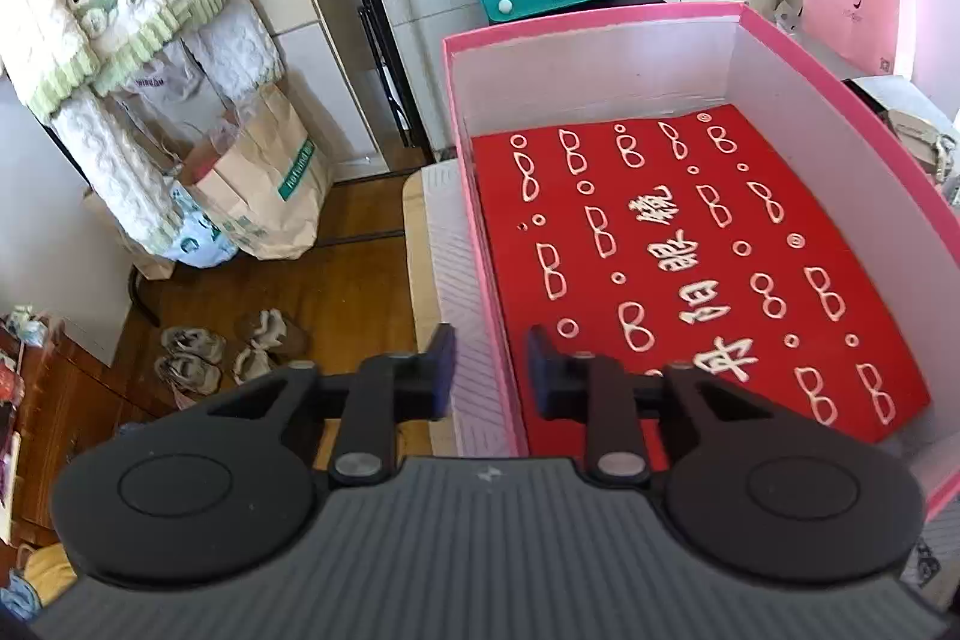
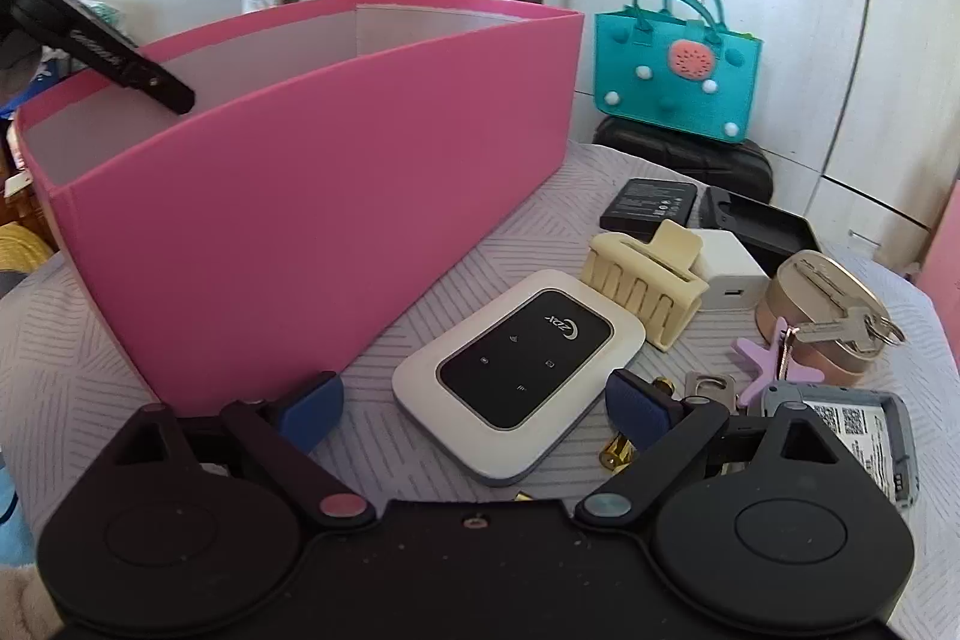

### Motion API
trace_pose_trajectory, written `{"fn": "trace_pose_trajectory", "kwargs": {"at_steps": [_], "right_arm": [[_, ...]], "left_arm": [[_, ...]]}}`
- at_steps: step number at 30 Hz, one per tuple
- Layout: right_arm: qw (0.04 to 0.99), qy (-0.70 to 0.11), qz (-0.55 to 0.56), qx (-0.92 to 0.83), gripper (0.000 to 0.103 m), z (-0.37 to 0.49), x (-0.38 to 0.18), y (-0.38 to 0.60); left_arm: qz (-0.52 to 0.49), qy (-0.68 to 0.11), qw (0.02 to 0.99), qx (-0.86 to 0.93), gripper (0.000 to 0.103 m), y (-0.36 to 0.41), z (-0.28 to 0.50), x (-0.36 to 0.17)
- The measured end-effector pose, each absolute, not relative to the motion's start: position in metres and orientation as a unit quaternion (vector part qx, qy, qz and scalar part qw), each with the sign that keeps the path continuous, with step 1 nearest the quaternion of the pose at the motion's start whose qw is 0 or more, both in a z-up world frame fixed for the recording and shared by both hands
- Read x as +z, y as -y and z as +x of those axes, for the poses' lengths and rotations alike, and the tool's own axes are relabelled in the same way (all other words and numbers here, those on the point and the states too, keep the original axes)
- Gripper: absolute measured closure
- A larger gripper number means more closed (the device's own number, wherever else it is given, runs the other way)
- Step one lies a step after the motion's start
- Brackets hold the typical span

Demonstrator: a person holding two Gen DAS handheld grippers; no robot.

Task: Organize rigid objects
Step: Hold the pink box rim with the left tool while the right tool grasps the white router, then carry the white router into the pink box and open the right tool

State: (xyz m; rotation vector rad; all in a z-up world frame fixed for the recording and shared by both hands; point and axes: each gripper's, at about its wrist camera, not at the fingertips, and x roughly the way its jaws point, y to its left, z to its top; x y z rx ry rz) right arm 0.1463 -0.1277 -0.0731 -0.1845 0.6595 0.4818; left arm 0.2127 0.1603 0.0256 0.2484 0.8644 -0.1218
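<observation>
A pink box [image 1: 600,17] with white inner walls holds a red cloth printed with glasses [image 1: 690,268]. My left gripper [image 1: 489,370] stands astride the box's left wall, jaws narrow, with a sliver of gap on each side of the wall. From the right wrist view one of its black fingers [image 2: 174,97] reaches over the rim of the box [image 2: 300,220]. My right gripper [image 2: 474,409] is open, low over a white pocket router [image 2: 519,370] that lies between its pads, untouched.
Right of the router lie a cream hair claw [image 2: 645,286], a white charger cube [image 2: 729,268], a black battery [image 2: 648,205], a round tin [image 2: 804,280] with keys [image 2: 852,325] and a hard drive [image 2: 852,436]. A teal bag [image 2: 678,76] stands behind. Shoes [image 1: 198,352] lie on the floor.
</observation>
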Motion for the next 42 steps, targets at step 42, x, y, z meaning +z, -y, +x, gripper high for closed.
{"fn": "trace_pose_trajectory", "kwargs": {"at_steps": [42], "right_arm": [[0.904, -0.332, -0.022, 0.270, 0.037, 0.175, -0.039, 0.158]], "left_arm": [[0.132, -0.382, 0.913, -0.054, 0.097, -0.153, 0.241, 0.032]]}}
